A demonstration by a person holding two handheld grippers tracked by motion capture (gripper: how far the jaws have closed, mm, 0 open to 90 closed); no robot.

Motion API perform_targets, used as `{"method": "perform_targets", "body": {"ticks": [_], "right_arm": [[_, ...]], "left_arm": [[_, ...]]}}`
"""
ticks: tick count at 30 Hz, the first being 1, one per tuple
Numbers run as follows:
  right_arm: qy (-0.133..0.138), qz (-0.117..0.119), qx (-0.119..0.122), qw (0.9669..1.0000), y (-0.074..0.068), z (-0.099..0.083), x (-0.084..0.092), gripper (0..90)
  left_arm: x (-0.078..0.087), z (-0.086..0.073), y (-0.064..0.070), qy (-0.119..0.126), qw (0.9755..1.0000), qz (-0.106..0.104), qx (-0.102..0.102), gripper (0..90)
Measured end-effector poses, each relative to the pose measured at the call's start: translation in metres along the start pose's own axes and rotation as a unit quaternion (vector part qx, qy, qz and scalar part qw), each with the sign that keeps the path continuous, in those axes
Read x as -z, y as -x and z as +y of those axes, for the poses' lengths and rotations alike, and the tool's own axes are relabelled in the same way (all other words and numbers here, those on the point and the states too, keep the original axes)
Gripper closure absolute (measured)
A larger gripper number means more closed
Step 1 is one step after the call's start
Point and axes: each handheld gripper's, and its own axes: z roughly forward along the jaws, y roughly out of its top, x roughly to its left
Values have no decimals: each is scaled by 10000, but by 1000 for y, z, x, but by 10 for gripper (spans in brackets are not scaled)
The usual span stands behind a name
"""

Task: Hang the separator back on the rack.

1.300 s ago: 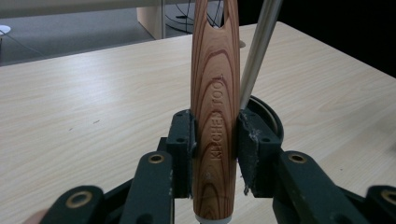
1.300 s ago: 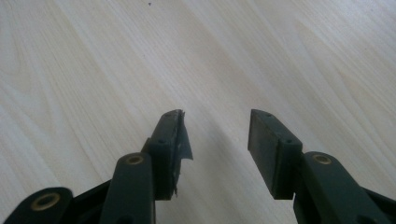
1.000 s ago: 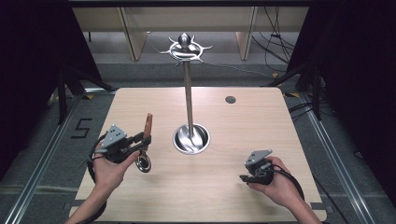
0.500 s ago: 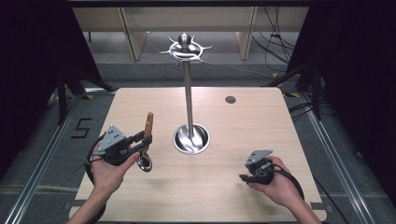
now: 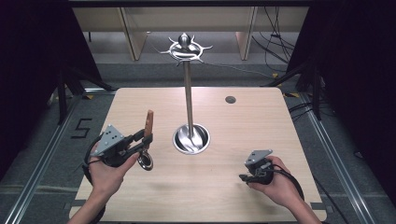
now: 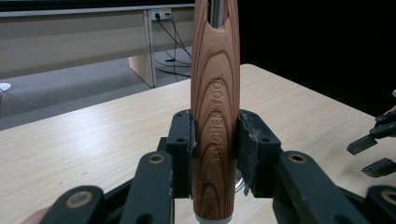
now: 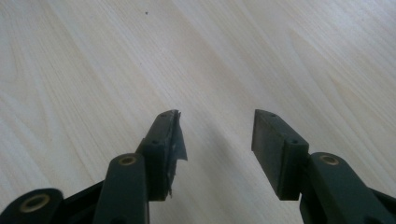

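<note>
Left gripper (image 5: 145,140) clamps a wooden-handled kitchen tool (image 6: 215,107) upright over the table (image 5: 233,126).
Its metal end, perhaps a small ladle bowl, hangs near the stand (image 5: 189,107); the right gripper (image 7: 217,149) is empty, jaws parted, low over the table.

Near the table's (image 5: 280,196) left edge, the left gripper (image 5: 140,140) clamps a wooden-handled utensil (image 5: 148,123) upright. A metal stand (image 5: 189,112) rises mid-table. The right gripper (image 5: 243,176) rests near the right front corner.

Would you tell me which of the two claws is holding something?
The left claw, clamped on the wooden utensil handle; the right claw is open over bare table.
</note>
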Motion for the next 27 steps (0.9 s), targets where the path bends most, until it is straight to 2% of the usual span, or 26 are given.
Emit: {"method": "perform_targets", "body": {"ticks": [2, 4, 13, 16, 18, 27], "right_arm": [[5, -12, -9, 10000, 0, 0, 0, 518], [9, 0, -67, 10000, -2, 0, 0, 516], [17, -16, 12, 10000, 0, 0, 0, 506], [84, -51, -73, 9999, -2, -1, -1, 506], [29, -16, -49, 10000, -1, 0, 0, 506], [136, -87, -39, 9999, 0, -1, -1, 506]], "left_arm": [[1, 0, 2, 10, 10000, 2, 50, 673], [1, 1, 2, 74, 10000, -35, 11, 673], [2, 7, 6, 120, 9999, -76, -46, 673], [2, 9, 7, 138, 9999, -74, -60, 673], [3, 10, 9, 158, 9998, -83, -62, 673], [4, 18, 14, 249, 9995, -149, -89, 673]]}}
